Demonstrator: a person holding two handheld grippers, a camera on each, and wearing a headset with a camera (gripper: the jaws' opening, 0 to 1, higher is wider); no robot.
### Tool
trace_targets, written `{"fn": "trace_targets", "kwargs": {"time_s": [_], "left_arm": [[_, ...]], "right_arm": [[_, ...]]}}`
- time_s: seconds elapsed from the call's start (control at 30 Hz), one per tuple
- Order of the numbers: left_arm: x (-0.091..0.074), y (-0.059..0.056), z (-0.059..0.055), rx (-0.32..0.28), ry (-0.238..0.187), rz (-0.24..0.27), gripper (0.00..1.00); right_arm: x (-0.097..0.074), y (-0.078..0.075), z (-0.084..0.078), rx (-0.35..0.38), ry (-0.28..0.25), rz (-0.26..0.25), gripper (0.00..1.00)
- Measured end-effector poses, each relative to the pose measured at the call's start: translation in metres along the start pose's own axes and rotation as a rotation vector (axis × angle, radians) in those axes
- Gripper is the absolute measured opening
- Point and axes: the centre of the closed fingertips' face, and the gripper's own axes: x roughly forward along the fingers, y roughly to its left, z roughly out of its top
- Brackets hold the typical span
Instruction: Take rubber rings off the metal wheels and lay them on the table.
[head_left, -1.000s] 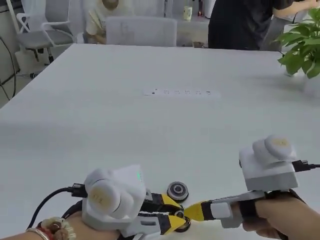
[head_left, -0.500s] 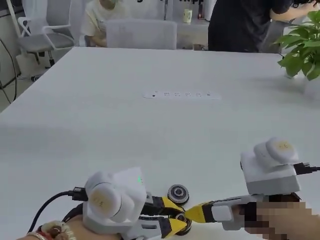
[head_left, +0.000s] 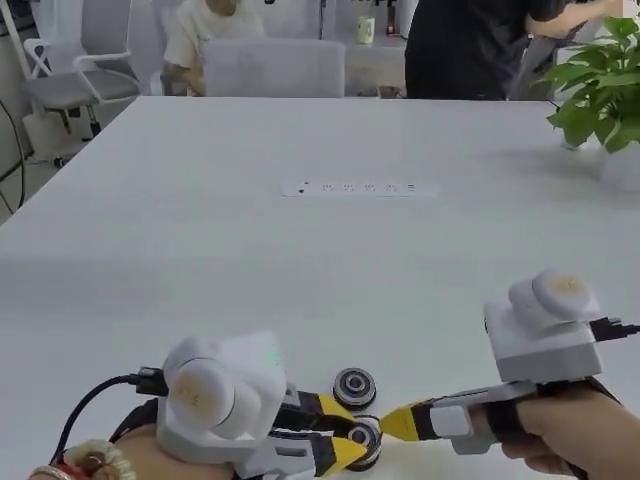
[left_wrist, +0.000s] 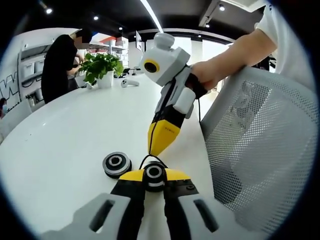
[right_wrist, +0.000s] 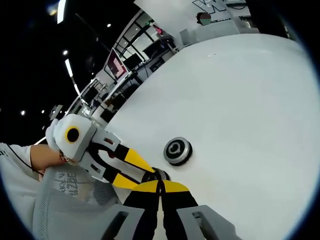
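A metal wheel sits between the yellow jaws of my left gripper, which is shut on it near the table's front edge. A thin black rubber ring arches up off that wheel. My right gripper comes in from the right and its closed yellow tip pinches the ring right at the wheel. A second metal wheel with its dark ring on lies flat on the white table, just beyond the grippers.
A white power strip lies mid-table. A green plant stands at the far right. Grey chairs and people are beyond the far edge. A mesh chair back is close behind the near edge.
The head camera has shifted slightly. Both grippers stay joined at the held wheel, and the loose wheel has not moved.
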Motion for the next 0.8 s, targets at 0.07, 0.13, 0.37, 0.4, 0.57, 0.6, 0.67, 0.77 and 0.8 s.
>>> {"fn": "trace_targets", "kwargs": {"time_s": [0.07,0.13,0.37,0.4,0.57,0.6,0.67,0.77,0.8], "left_arm": [[0.000,0.000,0.000,-0.007,-0.001,-0.001,0.08],[-0.001,0.000,-0.001,-0.010,-0.001,-0.002,0.08],[0.000,0.000,0.000,0.010,0.004,0.012,0.07],[0.000,0.000,0.000,0.007,0.002,0.014,0.07],[0.000,0.000,0.000,0.008,-0.003,0.015,0.07],[0.000,-0.001,0.000,0.008,-0.002,0.016,0.07],[0.000,-0.001,0.000,0.006,-0.002,0.015,0.07],[0.000,-0.001,0.000,0.009,0.002,0.013,0.07],[0.000,-0.001,0.000,0.019,0.012,0.009,0.07]], "right_arm": [[0.000,0.000,0.001,0.001,-0.004,0.003,0.00],[-0.001,0.000,0.001,0.000,-0.004,0.004,0.00],[-0.002,0.006,0.006,0.009,-0.029,0.036,0.00],[-0.002,0.008,0.007,0.009,-0.035,0.043,0.00],[-0.003,0.014,0.010,0.005,-0.045,0.068,0.00],[-0.003,0.016,0.010,0.005,-0.047,0.076,0.00],[-0.003,0.019,0.011,0.004,-0.050,0.088,0.00],[-0.003,0.022,0.011,-0.008,-0.049,0.096,0.00],[-0.002,0.021,0.011,-0.015,-0.045,0.089,0.00]]}}
